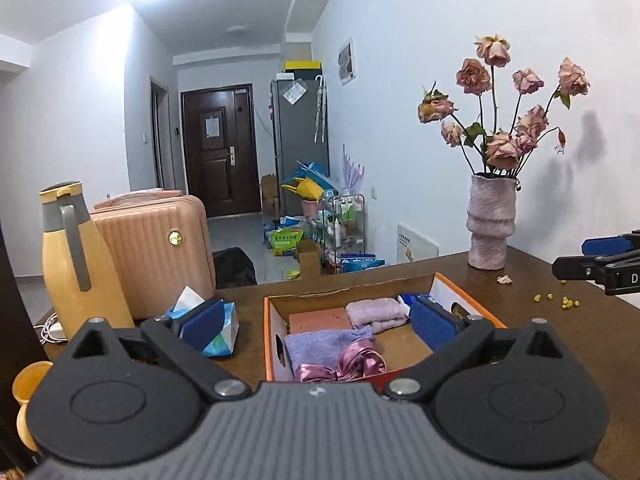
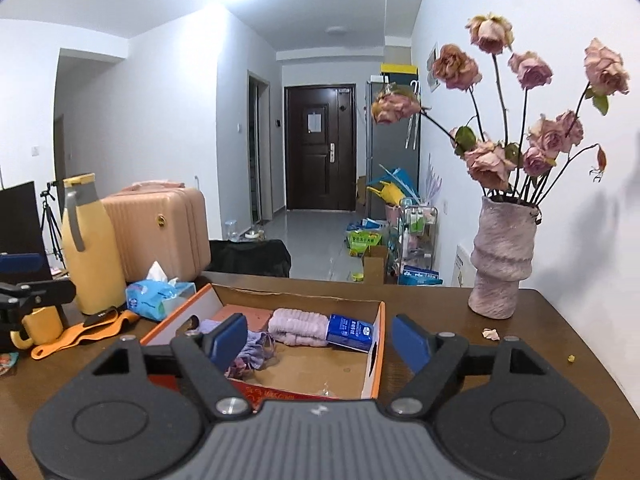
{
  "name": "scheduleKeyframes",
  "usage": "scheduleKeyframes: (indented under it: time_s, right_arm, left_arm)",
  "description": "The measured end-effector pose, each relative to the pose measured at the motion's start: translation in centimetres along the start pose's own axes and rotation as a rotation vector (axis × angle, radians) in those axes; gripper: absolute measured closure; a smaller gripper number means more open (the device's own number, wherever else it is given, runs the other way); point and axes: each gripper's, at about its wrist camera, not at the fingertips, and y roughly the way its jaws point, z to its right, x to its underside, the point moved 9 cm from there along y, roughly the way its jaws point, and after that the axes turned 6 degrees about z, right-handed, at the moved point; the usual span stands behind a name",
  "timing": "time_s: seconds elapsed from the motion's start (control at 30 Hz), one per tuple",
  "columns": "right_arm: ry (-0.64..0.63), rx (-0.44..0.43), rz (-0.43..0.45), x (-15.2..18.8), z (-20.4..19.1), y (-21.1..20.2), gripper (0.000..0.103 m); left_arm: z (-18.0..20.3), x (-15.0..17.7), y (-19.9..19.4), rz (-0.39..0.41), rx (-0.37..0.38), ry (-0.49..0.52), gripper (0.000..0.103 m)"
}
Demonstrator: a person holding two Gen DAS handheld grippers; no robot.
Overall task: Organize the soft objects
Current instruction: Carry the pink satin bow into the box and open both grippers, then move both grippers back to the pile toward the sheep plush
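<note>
An orange-edged cardboard box [image 1: 269, 332] stands on the brown table; it also shows in the right wrist view [image 2: 378, 356]. Inside lie a rolled pink towel [image 1: 376, 312] [image 2: 296, 326], a lavender cloth [image 1: 320, 346] [image 2: 256, 348], a shiny pink satin bow [image 1: 352, 366] and a blue tissue pack [image 2: 350, 330]. My left gripper [image 1: 320, 322] is open and empty, above the box's near side. My right gripper [image 2: 320, 338] is open and empty, just before the box. The right gripper also shows at the left view's right edge [image 1: 600, 260].
A blue tissue bag [image 1: 218, 330] [image 2: 158, 294], a yellow thermos [image 1: 76, 260] [image 2: 90, 248] and a yellow mug [image 2: 40, 326] stand left of the box. An orange strap [image 2: 92, 330] lies there. A vase of dried roses [image 1: 490, 224] [image 2: 502, 256] stands at the back right. A pink suitcase [image 1: 160, 240] is behind.
</note>
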Motion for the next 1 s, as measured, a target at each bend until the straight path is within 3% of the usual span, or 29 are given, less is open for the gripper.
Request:
scheduleKeyframes:
  time_s: [0.13, 0.43, 0.53, 0.7, 0.93, 1.0]
  right_arm:
    - [0.040, 0.005, 0.041, 2.2, -0.1, -3.0, 0.024]
    - [0.100, 0.002, 0.005, 13.4, -1.8, -10.0, 0.024]
    - [0.101, -0.020, -0.042, 15.4, -2.3, -9.7, 0.024]
    - [0.093, 0.020, -0.074, 16.1, -1.7, -7.5, 0.024]
    - [0.059, 0.032, -0.172, 17.4, -1.0, -0.8, 0.027]
    - [0.049, 0.033, -0.194, 17.5, -0.9, 1.2, 0.029]
  left_arm:
    - [0.6, 2.9, -2.6, -0.021, -0.043, -0.050, 0.000]
    - [5.0, 11.8, -9.3, -0.044, 0.009, -0.041, 0.000]
    - [5.8, 12.8, -8.2, -0.099, 0.017, -0.014, 0.000]
    - [6.6, 12.8, -6.0, -0.105, 0.032, -0.006, 0.000]
    - [9.4, 13.4, 1.1, -0.170, 0.124, -0.004, 0.001]
    - [10.3, 13.4, 3.2, -0.185, 0.159, -0.011, 0.005]
